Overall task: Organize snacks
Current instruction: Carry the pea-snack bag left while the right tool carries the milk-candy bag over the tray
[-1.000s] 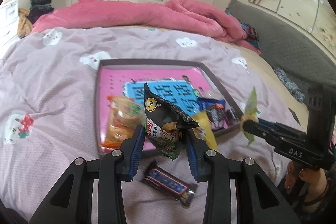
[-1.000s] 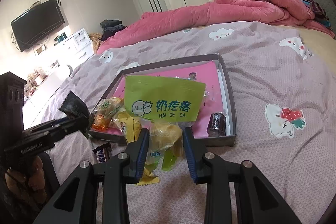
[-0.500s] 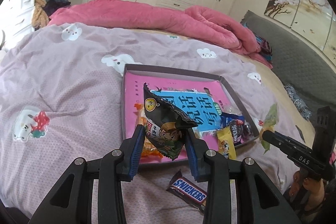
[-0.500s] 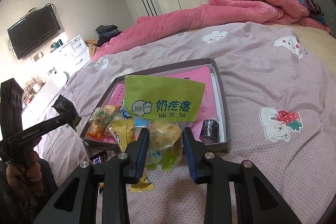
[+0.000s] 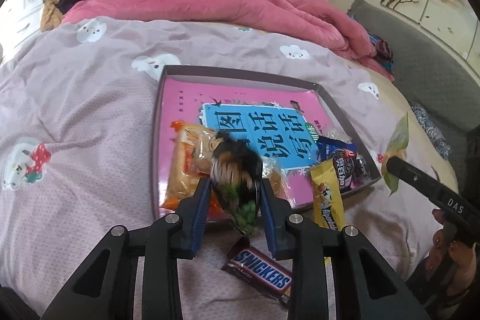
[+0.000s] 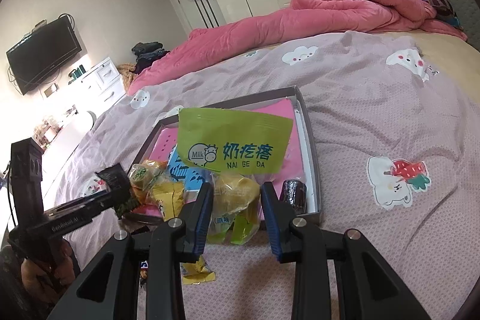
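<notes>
A grey tray (image 5: 240,73) with a pink and blue book inside lies on the bed. My left gripper (image 5: 235,191) has its jaws apart; a black snack bag (image 5: 235,167), blurred by motion, sits between them over the tray's near edge, beside an orange packet (image 5: 189,158). My right gripper (image 6: 237,197) is shut on a green and clear milk-candy bag (image 6: 234,146), held in front of the tray (image 6: 309,140). A Snickers bar (image 5: 261,275) and a yellow packet (image 5: 327,197) lie by the tray's near edge.
A blue cookie packet (image 5: 342,158) and a dark round snack (image 6: 295,194) lie in the tray. A pink quilt (image 5: 240,8) is heaped at the far side of the bed. A grey sofa (image 5: 426,56) stands to the right, white drawers (image 6: 105,80) to the left.
The left gripper has moved closer over the tray and its jaws have opened; the black bag now blurs and tips down between them. The right gripper still holds the green bag.
</notes>
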Available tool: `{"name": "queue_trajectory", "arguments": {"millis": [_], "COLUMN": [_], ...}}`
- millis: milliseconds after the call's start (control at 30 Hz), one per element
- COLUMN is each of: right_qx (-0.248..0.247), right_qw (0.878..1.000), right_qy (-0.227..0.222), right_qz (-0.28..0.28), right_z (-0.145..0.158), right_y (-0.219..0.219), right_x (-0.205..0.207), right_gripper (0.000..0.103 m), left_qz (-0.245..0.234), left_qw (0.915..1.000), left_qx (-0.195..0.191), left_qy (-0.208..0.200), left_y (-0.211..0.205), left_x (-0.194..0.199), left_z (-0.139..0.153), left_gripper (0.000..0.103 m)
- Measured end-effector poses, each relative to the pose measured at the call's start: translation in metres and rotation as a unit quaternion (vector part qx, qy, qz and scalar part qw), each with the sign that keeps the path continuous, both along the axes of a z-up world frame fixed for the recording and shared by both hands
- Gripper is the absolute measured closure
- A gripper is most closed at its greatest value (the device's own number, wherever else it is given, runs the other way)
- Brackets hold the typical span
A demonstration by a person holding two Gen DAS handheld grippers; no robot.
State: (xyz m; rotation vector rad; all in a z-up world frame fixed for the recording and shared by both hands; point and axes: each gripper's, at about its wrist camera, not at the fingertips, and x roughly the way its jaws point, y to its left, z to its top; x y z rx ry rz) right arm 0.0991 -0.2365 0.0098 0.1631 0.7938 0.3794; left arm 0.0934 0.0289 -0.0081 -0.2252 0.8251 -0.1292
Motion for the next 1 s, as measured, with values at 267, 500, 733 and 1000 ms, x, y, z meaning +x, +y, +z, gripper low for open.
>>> {"name": "queue_trajectory", "arguments": {"millis": [267, 500, 733, 1000], "right_qx": [-0.001, -0.001, -0.005, -0.015], "right_qw": [1.0, 1.0, 1.0, 0.999], "right_qy": [0.005, 0.007, 0.009, 0.014], "right_qz": [-0.011, -0.014, -0.021, -0.03], "right_z": [-0.003, -0.005, -0.008, -0.012], "right_y": [-0.002, -0.002, -0.003, -0.005], "right_x": [0.009, 0.015, 0.022, 0.034], "right_gripper": [0.07, 0.07, 0.069, 0.07], "left_qz": [-0.001, 0.002, 0.004, 0.005], "left_qw": [1.0, 1.0, 1.0, 1.0], "left_qx": [0.007, 0.005, 0.007, 0.002], "left_qy": [0.006, 0.007, 0.006, 0.006], "left_y": [-0.006, -0.003, -0.003, 0.001], "left_x": [0.011, 0.017, 0.02, 0.022], "left_z": [-0.01, -0.013, -0.015, -0.015], "left_gripper": [0.072, 0.072, 0.072, 0.072]}}
